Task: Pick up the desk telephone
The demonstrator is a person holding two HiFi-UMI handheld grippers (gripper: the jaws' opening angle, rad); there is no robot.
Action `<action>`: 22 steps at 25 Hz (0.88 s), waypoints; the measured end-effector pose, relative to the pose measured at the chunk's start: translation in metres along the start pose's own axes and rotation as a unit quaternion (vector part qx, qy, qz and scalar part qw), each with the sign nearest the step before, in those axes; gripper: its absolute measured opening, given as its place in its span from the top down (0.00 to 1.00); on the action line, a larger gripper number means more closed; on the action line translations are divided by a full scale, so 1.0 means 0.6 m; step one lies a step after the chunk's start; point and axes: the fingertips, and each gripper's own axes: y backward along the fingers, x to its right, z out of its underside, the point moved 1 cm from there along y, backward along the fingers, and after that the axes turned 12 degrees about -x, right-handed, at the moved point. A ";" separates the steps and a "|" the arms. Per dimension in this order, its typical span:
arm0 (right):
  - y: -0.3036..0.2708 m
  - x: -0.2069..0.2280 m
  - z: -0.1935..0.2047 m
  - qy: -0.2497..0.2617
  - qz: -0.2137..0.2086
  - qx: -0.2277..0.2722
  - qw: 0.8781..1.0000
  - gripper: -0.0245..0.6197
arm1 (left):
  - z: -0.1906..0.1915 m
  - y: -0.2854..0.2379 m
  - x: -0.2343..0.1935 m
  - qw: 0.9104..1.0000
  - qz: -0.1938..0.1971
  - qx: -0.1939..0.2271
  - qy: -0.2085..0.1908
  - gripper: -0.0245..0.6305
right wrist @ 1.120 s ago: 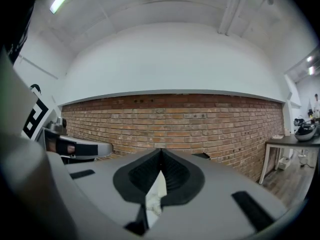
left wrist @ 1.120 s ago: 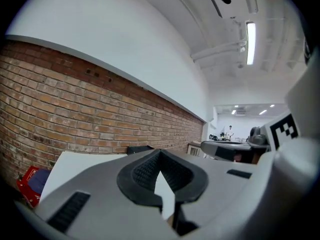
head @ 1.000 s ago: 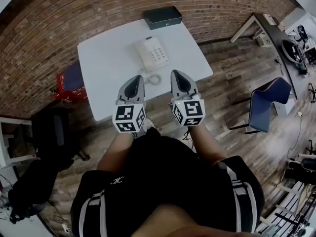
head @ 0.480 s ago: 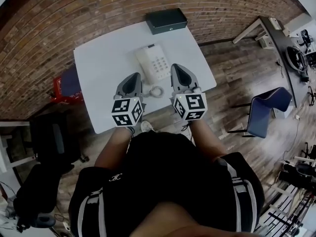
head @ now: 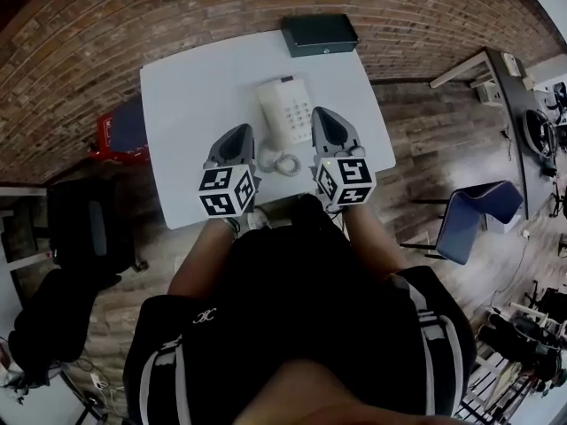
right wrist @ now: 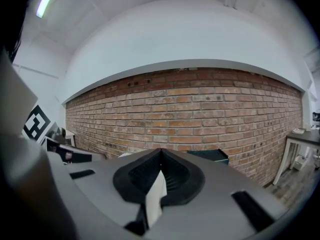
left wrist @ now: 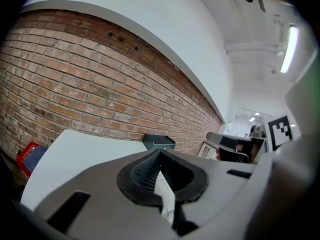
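Note:
A white desk telephone (head: 289,111) with a coiled cord (head: 283,163) lies on the white table (head: 195,96), seen in the head view. My left gripper (head: 239,132) is shut and hovers over the table's near part, just left of the cord. My right gripper (head: 321,113) is shut too, close beside the phone's right edge. Nothing is held by either. In the left gripper view my left gripper (left wrist: 160,153) shows its jaws pressed together; a sliver of white phone (left wrist: 166,196) shows behind them. The right gripper view likewise shows my right gripper (right wrist: 160,153) with jaws closed.
A dark green box (head: 319,34) sits at the table's far edge against the brick wall (head: 159,7). A red bag (head: 118,134) lies on the floor left of the table. A blue chair (head: 467,220) stands to the right, a black chair (head: 84,233) to the left.
Both grippers have moved forward over the table toward the phone; the right one now sits beside the phone's right edge. Both stayed shut.

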 end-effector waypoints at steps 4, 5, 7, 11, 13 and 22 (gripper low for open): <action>-0.038 0.022 0.011 0.007 -0.031 -0.022 0.999 0.97 | 0.006 -0.015 -0.020 1.000 -0.026 -0.004 0.016 0.96; -0.047 0.029 0.014 0.009 -0.039 -0.026 0.999 0.97 | 0.008 -0.020 -0.024 0.999 -0.032 -0.007 0.018 0.96; -0.063 0.041 0.019 0.016 -0.052 -0.035 0.998 0.97 | 0.012 -0.034 -0.026 0.999 -0.044 -0.014 0.021 0.96; -0.094 0.066 0.035 0.033 -0.079 -0.054 0.995 0.97 | 0.023 -0.069 -0.024 0.997 -0.064 -0.030 0.031 0.96; -0.111 0.082 0.046 0.035 -0.091 -0.065 0.993 0.97 | 0.030 -0.088 -0.025 0.996 -0.071 -0.037 0.050 0.96; -0.177 0.156 0.103 0.002 -0.126 -0.115 0.985 0.97 | 0.071 -0.164 -0.038 0.987 -0.089 -0.077 0.106 0.96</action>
